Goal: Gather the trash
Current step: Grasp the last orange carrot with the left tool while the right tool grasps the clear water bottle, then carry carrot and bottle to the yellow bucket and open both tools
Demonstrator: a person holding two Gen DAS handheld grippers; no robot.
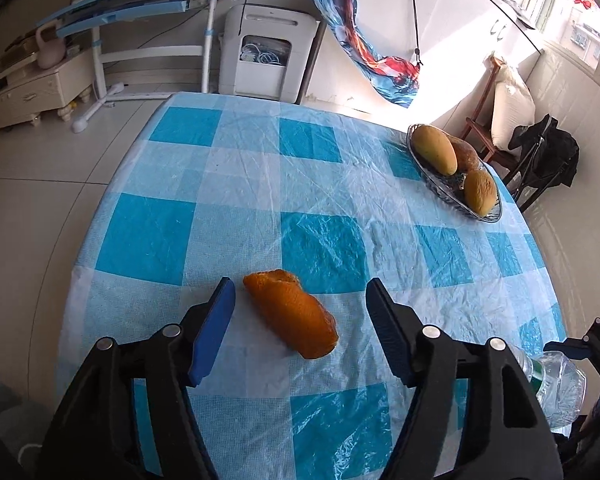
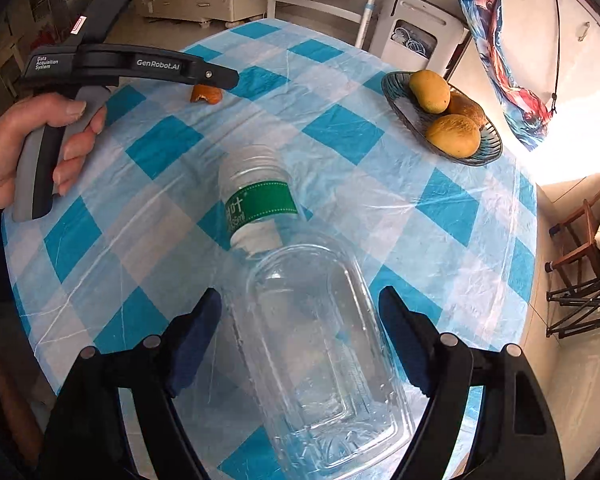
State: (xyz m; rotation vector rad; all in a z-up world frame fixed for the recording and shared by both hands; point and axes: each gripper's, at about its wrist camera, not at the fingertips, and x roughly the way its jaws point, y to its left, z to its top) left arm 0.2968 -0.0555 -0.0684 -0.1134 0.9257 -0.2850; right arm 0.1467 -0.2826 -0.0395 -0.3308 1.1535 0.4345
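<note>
So here's the setup: a round desk (image 1: 236, 184) under a crinkly blue-and-white checked plastic cloth, with two bits of trash on it.

The left hand-held gripper (image 1: 300, 300), black with blue pads, hangs over a curled piece of orange peel (image 1: 292, 314) lying flat on the cloth. Its jaws stand apart, one on each side of the peel, and neither pad touches it. The left pad is just beside the peel's upper end; the right pad is clearly off to the side. From the right wrist view you can see a person's hand (image 2: 32, 148) wrapped round the grey handle of that gripper, with the peel poking out just past its front end.

The right hand-held gripper (image 2: 300, 308) is spread wide around a clear, empty plastic water bottle with a green label band (image 2: 300, 312). The bottle lies on its side on the desk near the edge, its base towards the camera. Both pads sit just beside the bottle's walls, but I can't see them pressing in.

Over by the far right edge there's a dark glass oval dish (image 1: 436, 188) holding three yellowish mangoes (image 1: 434, 150), well apart from both bits of trash.
</note>
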